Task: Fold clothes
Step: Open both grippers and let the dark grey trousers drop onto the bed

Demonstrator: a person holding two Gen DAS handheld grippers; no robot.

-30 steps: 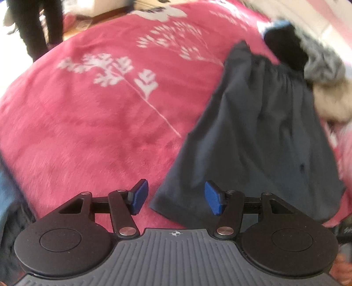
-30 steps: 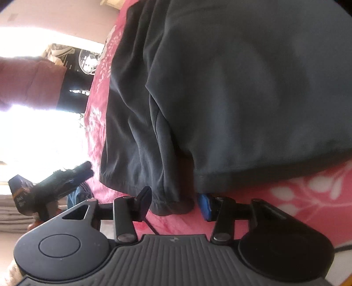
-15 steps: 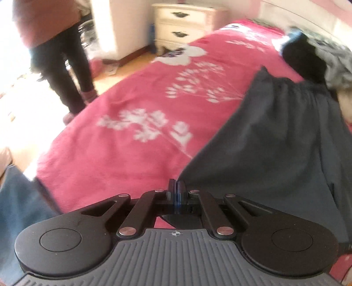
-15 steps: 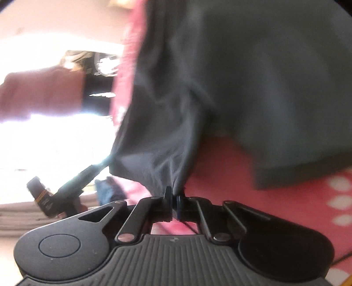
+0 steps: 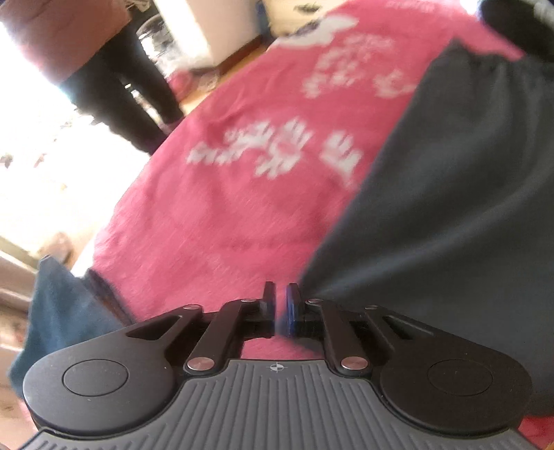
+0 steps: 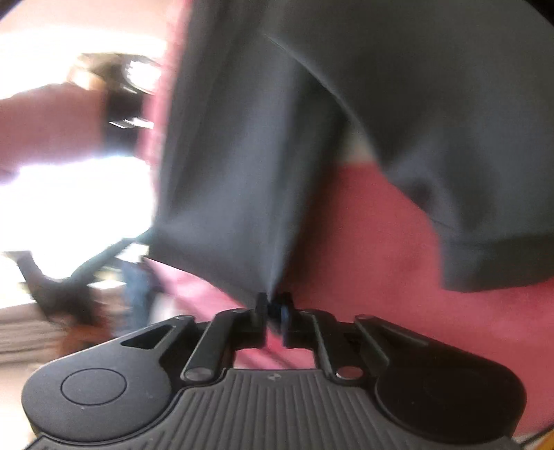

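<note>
Where both sets of jaws stood spread, left gripper (image 5: 280, 301) and right gripper (image 6: 273, 308) now pinch the dark shorts (image 6: 242, 166).

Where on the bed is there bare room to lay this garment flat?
Bare pink blanket lies left of the dark garment, toward the bed's edge. The far right corner is crowded with dark clothing.
</note>
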